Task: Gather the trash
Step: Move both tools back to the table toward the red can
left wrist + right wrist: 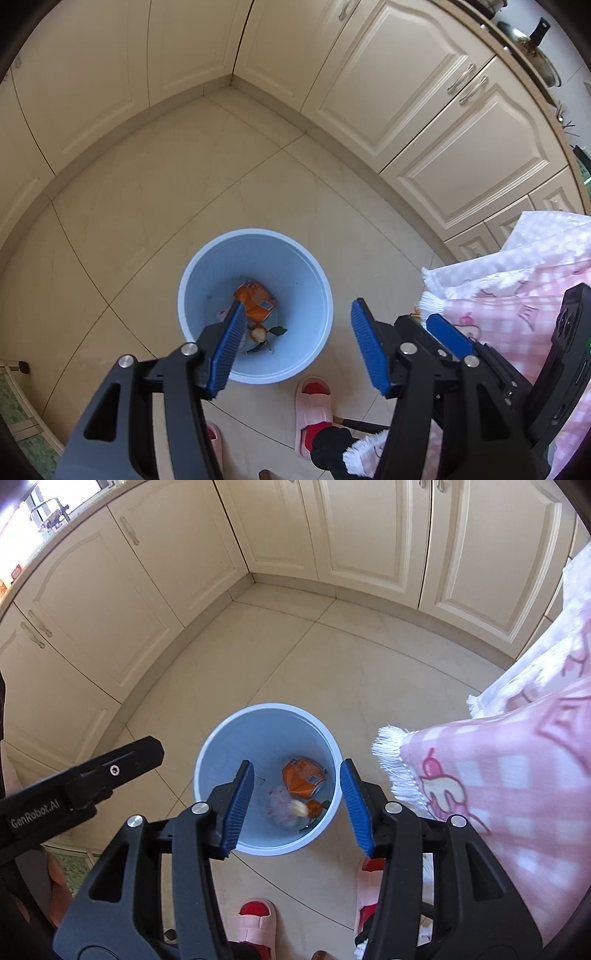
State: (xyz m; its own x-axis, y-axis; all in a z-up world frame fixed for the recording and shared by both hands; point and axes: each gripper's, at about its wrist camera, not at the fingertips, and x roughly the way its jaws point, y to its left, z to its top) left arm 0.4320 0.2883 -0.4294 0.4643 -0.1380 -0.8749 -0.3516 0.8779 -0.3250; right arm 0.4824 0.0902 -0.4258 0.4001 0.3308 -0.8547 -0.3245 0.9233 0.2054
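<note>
**Drop looks done, both grippers empty over the bin**

Left gripper [297,343]: jaws apart, nothing between the pads. Right gripper [297,805]: same, released, no load. Both point steeply down at the blue bin [318,273] on the tile floor [155,206], in the corner of the cream cabinets [417,92].

Trash is in the bin bottom: crushed orange carton [303,777], crumpled pale wrapper [280,805], and a small scrap beside it, maybe fruit peel or a stem with leaves [264,334]; can't say which. All well below my fingertips, no contact.

My read: release step finished for this load. No loose trash visible on the floor around the bin in either view.

Next move: lift clear of the rim, turn away, look for more. Watch the pink checked cloth [517,775] hanging just right of the bin, fringe near my right finger, and the pink slippers [314,406] below.
</note>
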